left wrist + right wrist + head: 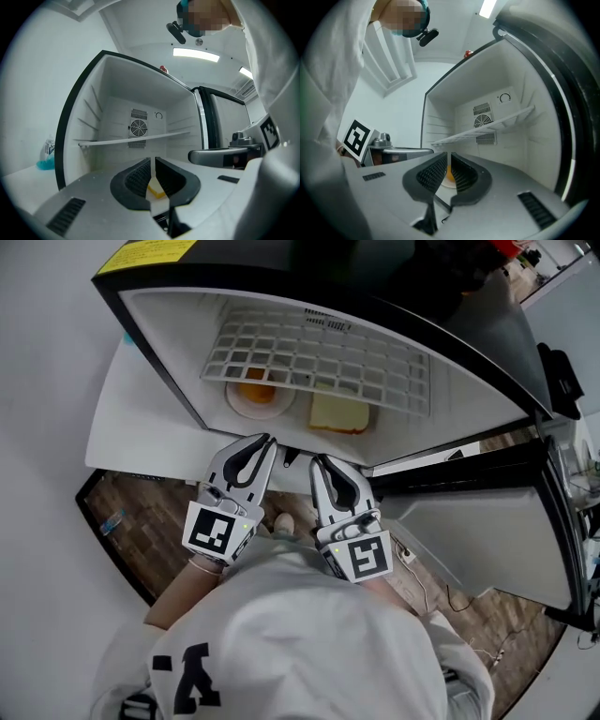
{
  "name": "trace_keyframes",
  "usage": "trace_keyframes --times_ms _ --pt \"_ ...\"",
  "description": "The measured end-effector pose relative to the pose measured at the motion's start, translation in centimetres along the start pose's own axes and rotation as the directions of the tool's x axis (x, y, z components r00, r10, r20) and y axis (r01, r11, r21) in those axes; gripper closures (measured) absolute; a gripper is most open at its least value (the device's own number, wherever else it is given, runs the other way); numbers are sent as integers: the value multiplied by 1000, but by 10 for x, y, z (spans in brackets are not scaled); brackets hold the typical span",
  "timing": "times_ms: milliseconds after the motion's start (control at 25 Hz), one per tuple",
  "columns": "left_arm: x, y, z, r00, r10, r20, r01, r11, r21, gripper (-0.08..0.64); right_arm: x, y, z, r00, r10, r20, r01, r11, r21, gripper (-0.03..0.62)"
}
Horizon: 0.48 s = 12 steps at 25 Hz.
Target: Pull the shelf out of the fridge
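Observation:
The white wire shelf (319, 357) sits on its rails inside the open fridge (169, 381); it shows edge-on in the left gripper view (136, 139) and in the right gripper view (487, 127). Below it lie a plate with an orange food (255, 395) and a yellow block (339, 413). My left gripper (270, 439) and right gripper (317, 461) hover side by side just in front of the fridge's lower lip, both shut and empty, apart from the shelf. Between the shut left jaws (153, 161) the yellow block (157, 190) peeks through; past the right ones (448, 155), the plate (449, 177).
The fridge door (487, 512) stands open at the right. A fan vent (138, 127) is on the fridge's back wall. A bottle of blue liquid (47, 157) stands left of the fridge. A cable (422, 587) lies on the wooden floor.

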<state>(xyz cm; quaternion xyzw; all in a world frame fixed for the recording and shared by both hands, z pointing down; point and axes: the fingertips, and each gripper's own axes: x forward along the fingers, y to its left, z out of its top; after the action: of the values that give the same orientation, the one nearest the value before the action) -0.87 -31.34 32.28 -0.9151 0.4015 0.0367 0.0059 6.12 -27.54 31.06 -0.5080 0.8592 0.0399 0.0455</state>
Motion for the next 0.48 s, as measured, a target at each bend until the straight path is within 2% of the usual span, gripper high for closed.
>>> trace_keyframes --times_ms 320,440,480 --pt "15 17 7 998 -63 -4 63 995 -77 525 19 -17 -3 996 -81 -37 83 995 46 548" --pt "26 21 11 994 -105 9 105 984 -147 525 29 -24 1 996 -90 -13 91 993 69 542" --pt "28 22 12 993 -114 16 115 978 -173 523 32 -26 1 996 -91 -16 92 992 92 512"
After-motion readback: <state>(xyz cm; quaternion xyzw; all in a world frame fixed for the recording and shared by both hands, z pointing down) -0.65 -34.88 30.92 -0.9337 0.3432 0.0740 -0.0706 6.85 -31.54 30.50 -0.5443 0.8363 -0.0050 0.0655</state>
